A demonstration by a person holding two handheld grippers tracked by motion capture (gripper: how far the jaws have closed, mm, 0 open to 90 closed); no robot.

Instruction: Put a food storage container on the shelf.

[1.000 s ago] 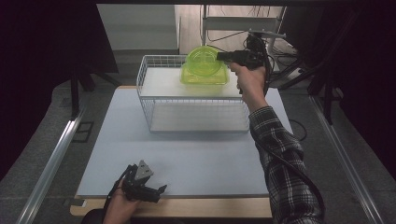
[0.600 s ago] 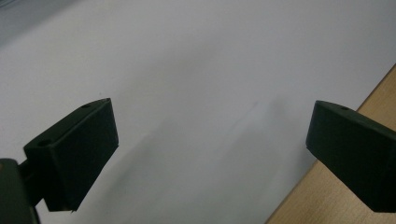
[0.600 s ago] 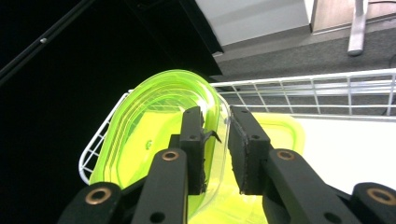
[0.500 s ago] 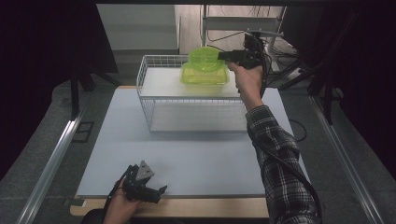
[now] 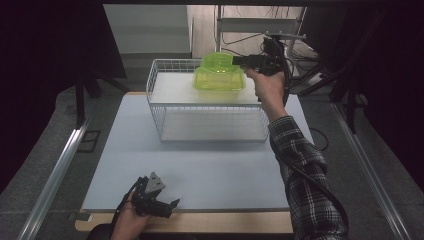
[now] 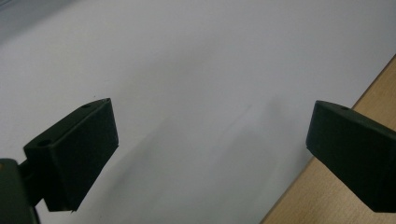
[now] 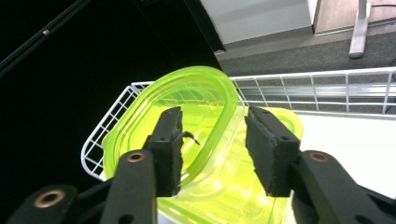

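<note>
- Lime-green translucent plastic lid [image 5: 216, 62] is standing tilted above a matching lime-green translucent plastic tub [image 5: 219, 80], which is sitting at the far edge of the white wire basket [image 5: 210, 122].
- That basket is resting toward the far edge of the pale blue-grey tabletop [image 5: 200, 170].
- Right gripper [image 5: 240, 60], held in the person's right hand [image 5: 267, 85], is reaching over the basket's far right corner; in the right gripper view [image 7: 212, 144] its jaws are straddling the lid's rim, one pad inside, the other outside, with a gap showing beside the outer pad, so whether they are clamping is not clear.
- Left gripper [image 5: 167, 206] is lying low at the tabletop's near edge, well apart from the basket.
- Its black jaws are standing wide apart in the left gripper view [image 6: 210, 149], released and grasping nothing, over bare tabletop beside the wooden edge strip [image 6: 327, 196].
</note>
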